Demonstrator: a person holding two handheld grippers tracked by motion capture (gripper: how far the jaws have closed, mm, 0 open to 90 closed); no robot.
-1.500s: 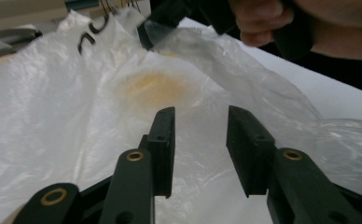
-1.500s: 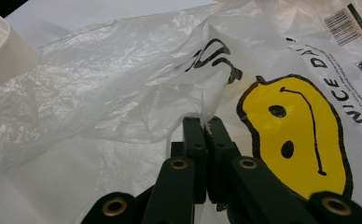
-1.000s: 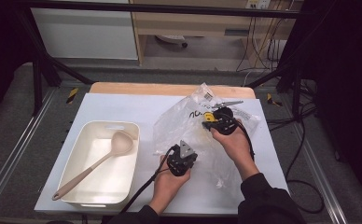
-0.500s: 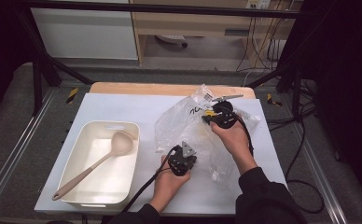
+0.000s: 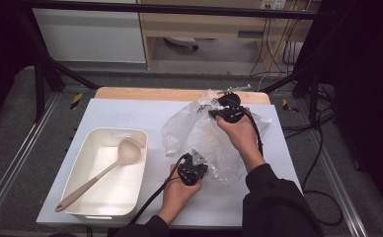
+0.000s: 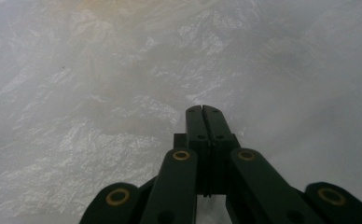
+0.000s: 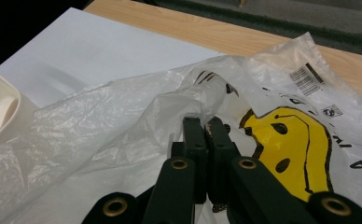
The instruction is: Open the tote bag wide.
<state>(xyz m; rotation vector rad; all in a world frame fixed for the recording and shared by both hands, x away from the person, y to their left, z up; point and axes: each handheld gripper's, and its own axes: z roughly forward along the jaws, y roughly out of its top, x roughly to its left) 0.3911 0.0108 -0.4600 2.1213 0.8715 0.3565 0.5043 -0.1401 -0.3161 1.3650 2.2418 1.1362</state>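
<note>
Bench (image 5: pixel 130 113), white sheet over a wood top. Clear plastic bag (image 5: pixel 207 138) lies crumpled on its right half; all places below are given from the bag.

Left of the bag, well apart: cream tub (image 5: pixel 130 136) with a beige ladle (image 5: pixel 115 160) lying aslant in it, bowl end nearest the bag. Likely waiting to be bagged, a guess only.

The bag bears a yellow smiley print (image 7: pixel 291 149) and a barcode label (image 7: pixel 306 77) toward its far corner.

Right claw (image 5: pixel 218 112) sits at the bag's far edge. In the right gripper view its jaws are closed together with a raised fold of film (image 7: pixel 202 100) pinched between them. Pinched high, probably to lift one layer and open the mouth.

Left claw (image 5: pixel 195 163) at the bag's near edge. In the left gripper view the jaws are pressed flat together, wrinkled film (image 6: pixel 123 93) all around; whether any film is caught between them I cannot tell. Its placement opposite the right claw suggests it anchors the near side while the far side is pulled.
</note>
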